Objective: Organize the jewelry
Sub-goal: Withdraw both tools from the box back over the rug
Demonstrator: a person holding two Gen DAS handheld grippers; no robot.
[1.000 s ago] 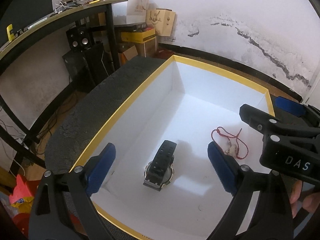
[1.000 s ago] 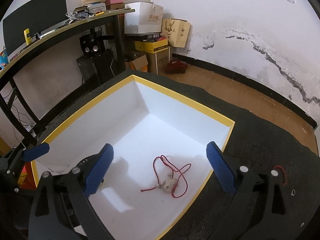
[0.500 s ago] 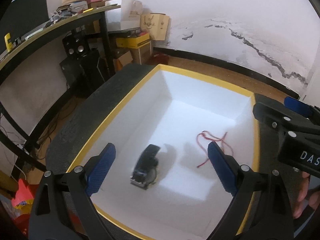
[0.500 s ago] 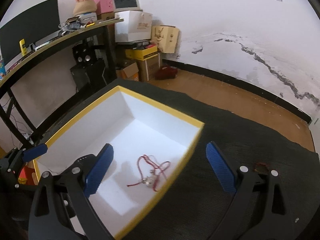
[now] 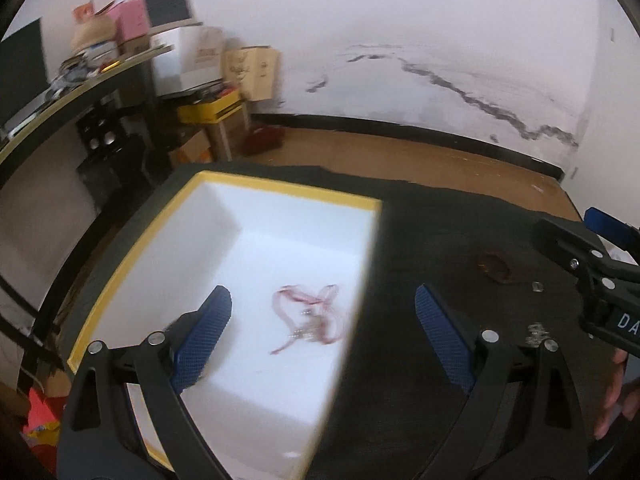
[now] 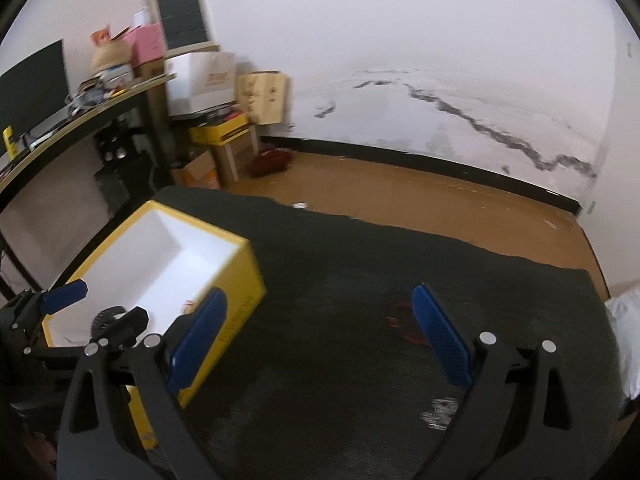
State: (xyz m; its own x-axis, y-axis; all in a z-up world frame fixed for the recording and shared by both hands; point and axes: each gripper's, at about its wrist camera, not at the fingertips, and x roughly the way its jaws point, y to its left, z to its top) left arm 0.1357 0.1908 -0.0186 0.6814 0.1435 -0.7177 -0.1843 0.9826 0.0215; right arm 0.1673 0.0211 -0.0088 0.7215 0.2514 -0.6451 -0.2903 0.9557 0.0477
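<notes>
A yellow-rimmed white box sits on a dark mat; it also shows in the right wrist view. A red string bracelet lies on the box floor. My left gripper is open and empty above the box's right edge. My right gripper is open and empty over the mat, right of the box; it shows at the right in the left wrist view. A red bead bracelet lies on the mat beside its right finger, also in the left wrist view. A silvery piece lies near it.
A small silvery item and another lie on the mat. A black desk with boxes stands at the left. Cardboard boxes sit by the wall. A white thing lies at the mat's right edge.
Both grippers have swung right, away from the box's middle. The black watch has left the left wrist view. The right gripper now hovers over the mat near the red bead bracelet.
</notes>
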